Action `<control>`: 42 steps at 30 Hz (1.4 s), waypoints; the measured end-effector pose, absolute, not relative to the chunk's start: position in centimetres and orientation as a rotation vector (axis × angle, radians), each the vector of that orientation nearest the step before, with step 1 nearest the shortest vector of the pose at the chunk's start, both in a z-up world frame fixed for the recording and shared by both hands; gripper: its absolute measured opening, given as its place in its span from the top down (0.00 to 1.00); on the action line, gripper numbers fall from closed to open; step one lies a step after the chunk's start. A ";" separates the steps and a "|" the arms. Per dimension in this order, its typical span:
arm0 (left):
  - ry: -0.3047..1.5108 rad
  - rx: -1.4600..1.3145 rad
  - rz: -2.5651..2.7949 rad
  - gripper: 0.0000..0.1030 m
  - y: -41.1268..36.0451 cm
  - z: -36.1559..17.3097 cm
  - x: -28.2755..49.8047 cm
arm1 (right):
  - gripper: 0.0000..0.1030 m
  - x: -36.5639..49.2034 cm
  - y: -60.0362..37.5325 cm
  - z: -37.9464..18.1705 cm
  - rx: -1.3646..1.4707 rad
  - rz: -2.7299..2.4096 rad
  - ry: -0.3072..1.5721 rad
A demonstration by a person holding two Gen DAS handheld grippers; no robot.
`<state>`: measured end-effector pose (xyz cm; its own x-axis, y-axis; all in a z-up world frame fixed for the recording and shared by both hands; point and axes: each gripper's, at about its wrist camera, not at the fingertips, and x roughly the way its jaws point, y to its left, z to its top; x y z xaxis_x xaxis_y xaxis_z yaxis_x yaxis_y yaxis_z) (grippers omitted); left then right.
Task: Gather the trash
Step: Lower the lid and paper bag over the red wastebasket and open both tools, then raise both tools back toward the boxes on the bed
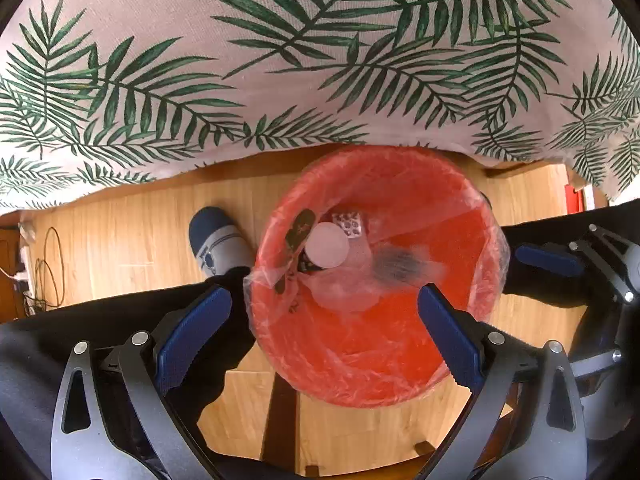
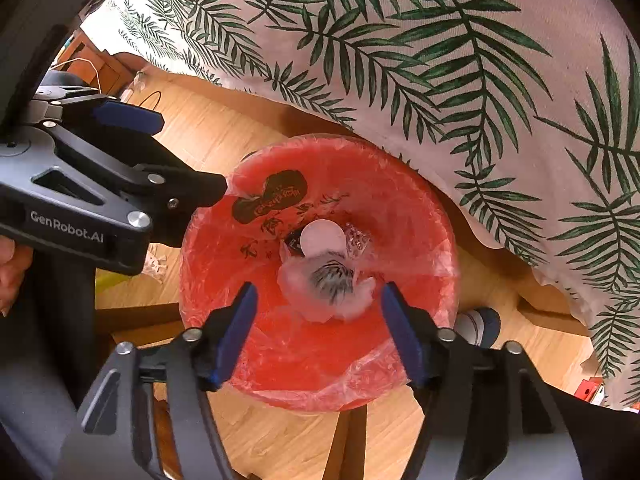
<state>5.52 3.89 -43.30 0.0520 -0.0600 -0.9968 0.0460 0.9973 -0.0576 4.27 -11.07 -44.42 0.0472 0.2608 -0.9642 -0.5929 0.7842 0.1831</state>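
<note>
A red bin [image 1: 372, 394] lined with a clear plastic bag stands on the floor below both grippers. Inside lie a white round lid [image 1: 327, 245], a silver blister pack [image 1: 350, 224], a dark printed wrapper [image 1: 298, 230] and a crumpled clear wrapper with dark stripes [image 2: 332, 282], which looks blurred. My left gripper [image 1: 322, 320] hangs wide open above the bin, nothing between its fingers. My right gripper [image 2: 318, 320] is open over the bin too; the crumpled wrapper [image 1: 396, 266] lies beyond its tips, free of the pads.
A tablecloth with green palm leaves [image 1: 320, 60] hangs over the table edge just behind the bin. A foot in a blue and grey sock [image 1: 218, 244] stands left of the bin on the wooden floor. Cables [image 1: 48, 268] lie far left. A dark furniture leg [image 1: 280, 420] runs under the bin.
</note>
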 end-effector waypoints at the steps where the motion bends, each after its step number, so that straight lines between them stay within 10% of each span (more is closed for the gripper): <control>1: 1.516 -0.012 -0.080 0.06 3.9 -43.3 5.5 | 0.34 4.2 -11.0 -44.4 -0.298 0.665 1.379; 19: 1.505 -0.003 -0.084 0.06 3.6 -42.9 5.4 | 0.05 3.8 -11.0 -43.7 -0.319 0.662 1.353; 42: 1.166 0.088 -0.216 0.06 1.7 -28.0 7.5 | 0.05 6.4 -16.4 -27.2 -0.203 0.529 0.914</control>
